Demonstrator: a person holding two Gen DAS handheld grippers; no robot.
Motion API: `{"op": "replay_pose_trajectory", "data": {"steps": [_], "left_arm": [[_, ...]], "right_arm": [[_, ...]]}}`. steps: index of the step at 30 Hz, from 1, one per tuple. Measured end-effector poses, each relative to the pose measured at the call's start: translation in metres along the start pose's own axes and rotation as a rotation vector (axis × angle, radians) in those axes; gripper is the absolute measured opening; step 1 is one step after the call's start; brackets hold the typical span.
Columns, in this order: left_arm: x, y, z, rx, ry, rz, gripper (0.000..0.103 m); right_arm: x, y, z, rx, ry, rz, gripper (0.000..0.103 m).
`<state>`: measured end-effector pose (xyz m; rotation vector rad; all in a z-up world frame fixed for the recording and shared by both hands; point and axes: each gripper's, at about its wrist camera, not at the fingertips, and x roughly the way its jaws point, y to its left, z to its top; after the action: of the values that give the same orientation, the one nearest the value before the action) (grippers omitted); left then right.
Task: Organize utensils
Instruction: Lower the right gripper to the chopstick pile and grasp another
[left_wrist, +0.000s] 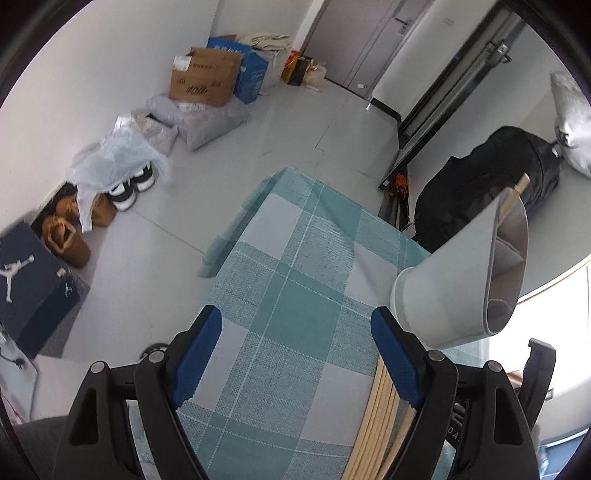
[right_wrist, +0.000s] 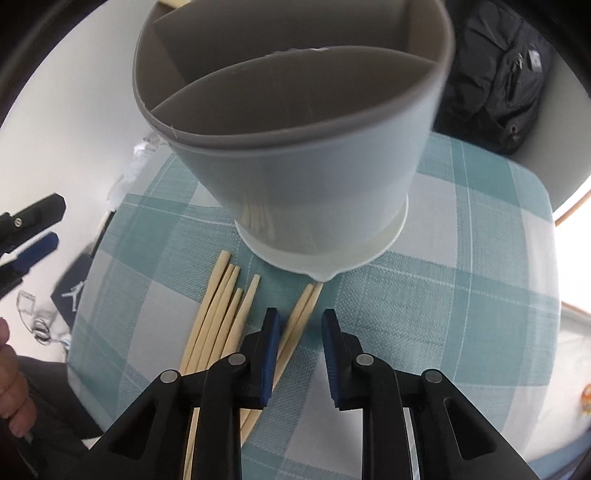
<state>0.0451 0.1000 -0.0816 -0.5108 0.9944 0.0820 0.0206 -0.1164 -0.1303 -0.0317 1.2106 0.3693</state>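
I am looking down at a small table (right_wrist: 480, 295) covered in a teal and white checked cloth, and I will place everything relative to the utensil holder (right_wrist: 295, 155), a pale cup with a grey rim, inner dividers and a white base, standing upright toward the far side of the table. In the right wrist view, loose wooden chopsticks (right_wrist: 221, 314) lie flat on the cloth just in front of the holder, their tips pointing at its base; five fan out to the left, and a separate pair (right_wrist: 299, 317) lies nearer the middle, its tips touching or almost touching the holder's base. My right claw (right_wrist: 300, 354) hovers just in front of the holder, its blue-padded fingers spread apart with nothing between them; the left finger sits over the separate pair, though I cannot tell whether it touches them. In the left wrist view, my left claw (left_wrist: 295, 354) is spread wide and empty above bare cloth, to the left of the holder (left_wrist: 461, 280). One chopstick end (left_wrist: 511, 201) sticks up out of the holder's far compartment. The loose chopsticks (left_wrist: 376, 417) run beside the left claw's right finger. Beyond the holder, a black bag (left_wrist: 487, 184) rests on the floor. Far left of the holder, cardboard boxes (left_wrist: 207, 77) and shoes (left_wrist: 129, 188) line the wall.
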Motion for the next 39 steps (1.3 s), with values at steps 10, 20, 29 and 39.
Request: {"op": "replay_pose_trajectory", "data": {"steps": [10,20,29,39], "left_arm": [[-0.002,-0.001,0.001,0.007,-0.003,-0.016,0.080],[0.001,-0.002,-0.001,0.013,0.021,-0.022,0.080],[0.005,-0.006,-0.004,0.030,0.034,-0.010,0.080],[0.007,-0.007,-0.004,0.035,0.044,-0.003,0.080]], "right_arm": [[-0.013,-0.016,-0.016,0.079,-0.038,0.087,0.009],[-0.010,-0.050,-0.012,0.244,-0.026,0.180,0.011],[-0.017,-0.036,-0.012,0.112,-0.062,0.072,0.011],[-0.011,-0.037,-0.008,0.080,-0.034,0.038,0.011]]}}
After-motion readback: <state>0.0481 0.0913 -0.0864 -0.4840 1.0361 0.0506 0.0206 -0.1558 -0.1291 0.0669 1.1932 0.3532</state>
